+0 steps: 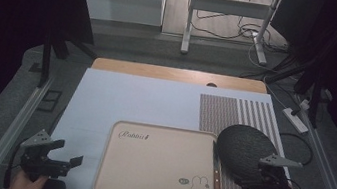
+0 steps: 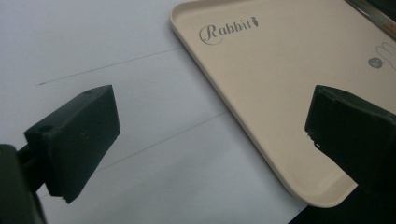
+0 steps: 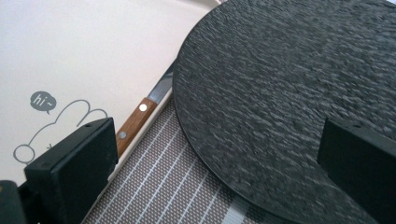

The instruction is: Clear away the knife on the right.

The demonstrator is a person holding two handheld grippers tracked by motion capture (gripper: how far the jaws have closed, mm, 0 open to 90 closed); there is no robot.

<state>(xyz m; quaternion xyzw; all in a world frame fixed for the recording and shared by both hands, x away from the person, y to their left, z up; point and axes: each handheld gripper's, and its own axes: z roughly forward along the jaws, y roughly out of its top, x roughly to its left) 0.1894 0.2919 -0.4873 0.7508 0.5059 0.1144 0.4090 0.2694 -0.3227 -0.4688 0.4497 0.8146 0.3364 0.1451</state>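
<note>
**Both grippers open, nothing picked up yet**

Nearest the person, the left gripper [image 1: 76, 160] hovers low over the pale mat [image 1: 130, 99] just left of the beige tray [image 1: 154, 173], its jaws spread wide and empty. The right gripper [image 1: 257, 181] sits at the near edge of the dark round plate [image 1: 242, 146], jaws likewise parted with nothing between them; whether a jaw touches the plate cannot be told. The plate lies on the striped placemat [image 1: 234, 112], right of the tray, partly overhanging the tray's right rim.

Judging by the layout, the work is at its start: the plate is being approached, not lifted, and the wooden-handled knife [image 1: 217, 180] lies untouched along the tray's right side.

The right gripper view shows the plate's rough, slate-like grain [image 3: 280, 93] and the knife's rivets [image 3: 135, 119], with the blade running under the plate's edge. The high view adds the counter's wooden far edge [image 1: 179, 74] and the floor beyond.
</note>
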